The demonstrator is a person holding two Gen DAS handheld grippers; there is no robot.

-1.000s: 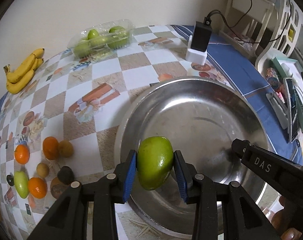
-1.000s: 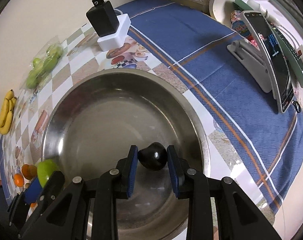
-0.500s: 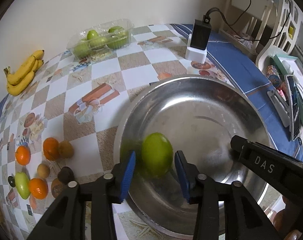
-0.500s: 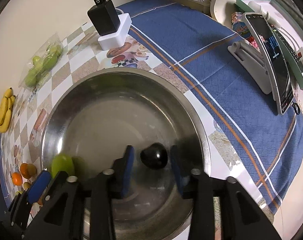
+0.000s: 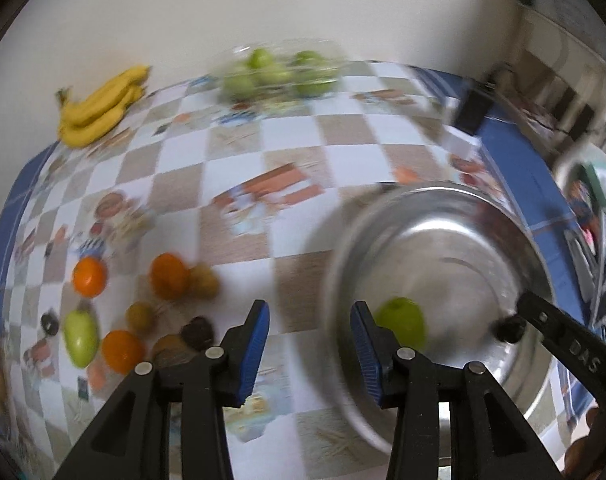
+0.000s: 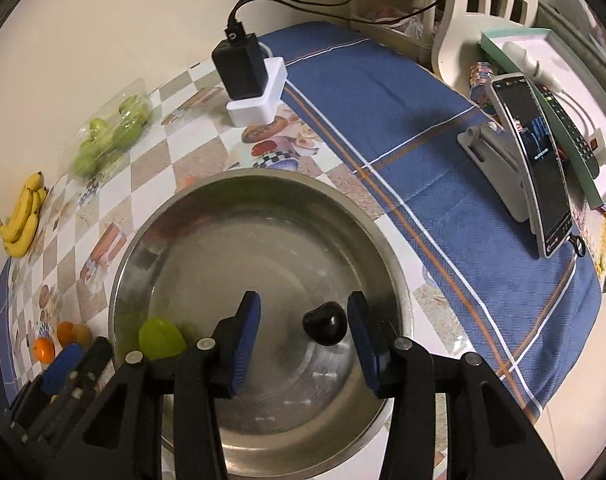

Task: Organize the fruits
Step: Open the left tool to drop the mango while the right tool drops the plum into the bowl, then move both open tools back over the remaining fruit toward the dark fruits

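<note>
A steel bowl (image 6: 399,280) holds a green fruit (image 6: 161,338) at its left side and a dark fruit (image 6: 325,322) on its floor. My right gripper (image 6: 303,334) hangs open over the bowl; the dark fruit lies below its jaws, near the right finger, not gripped. In the blurred left wrist view my left gripper (image 5: 310,344) is open and empty above the table by the bowl's (image 5: 335,280) left rim. The green fruit (image 5: 401,322) lies just right of it, inside the bowl.
Loose oranges (image 5: 169,276), a green mango (image 5: 80,336) and brown fruits (image 5: 205,282) lie left of the bowl. Bananas (image 5: 99,112) and a clear box of green fruit (image 5: 275,72) sit by the wall. A charger block (image 6: 247,72) and a phone on a stand (image 6: 539,168) are on the blue cloth.
Both grippers opened and let go: the green fruit dropped into the bowl and the dark fruit stayed on its floor. My left gripper swung left off the bowl; the right rose a little.
</note>
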